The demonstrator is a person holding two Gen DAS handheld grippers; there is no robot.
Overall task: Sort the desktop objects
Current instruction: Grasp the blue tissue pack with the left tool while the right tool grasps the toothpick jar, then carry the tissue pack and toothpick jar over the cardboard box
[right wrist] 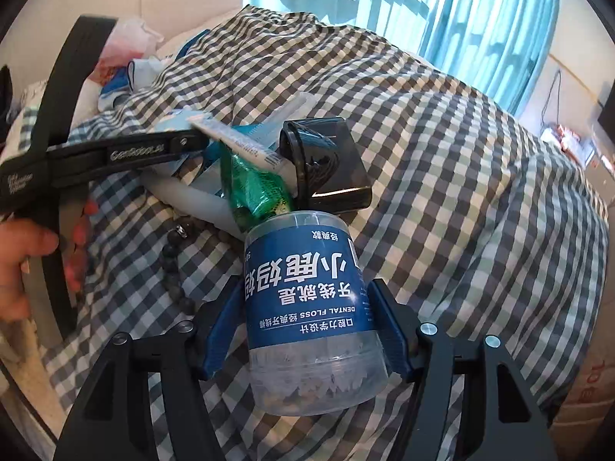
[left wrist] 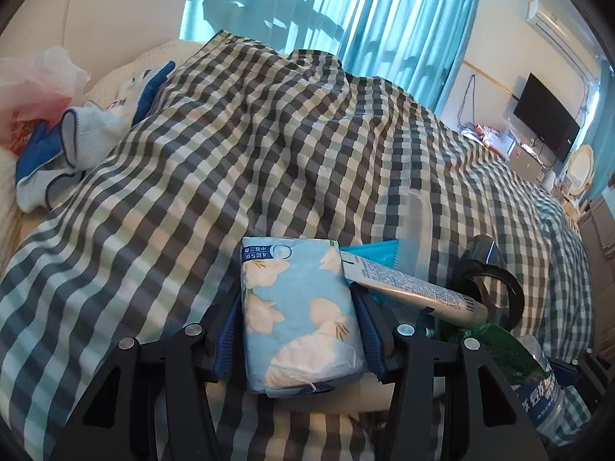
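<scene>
A light-blue flowered tissue pack (left wrist: 303,330) lies on the checked blanket, and my left gripper (left wrist: 296,301) is shut on it, with a blue pad pressing on each long side. A clear dental floss jar (right wrist: 307,280) with a dark-blue label sits between the fingers of my right gripper (right wrist: 304,288), whose pads press on both of its sides. In the right wrist view the left gripper's black finger (right wrist: 153,151) reaches in from the left, held by a person's hand (right wrist: 23,246). The jar's label (left wrist: 546,395) shows at the lower right of the left wrist view.
A heap lies just past both grippers: a white toothpaste tube (right wrist: 238,138), a green packet (right wrist: 257,188), a black box-shaped thing (right wrist: 330,161), a blue comb (left wrist: 384,253) and a dark bead bracelet (right wrist: 173,265). White-and-blue gloves (left wrist: 77,146) and a plastic bag (left wrist: 30,88) lie far left.
</scene>
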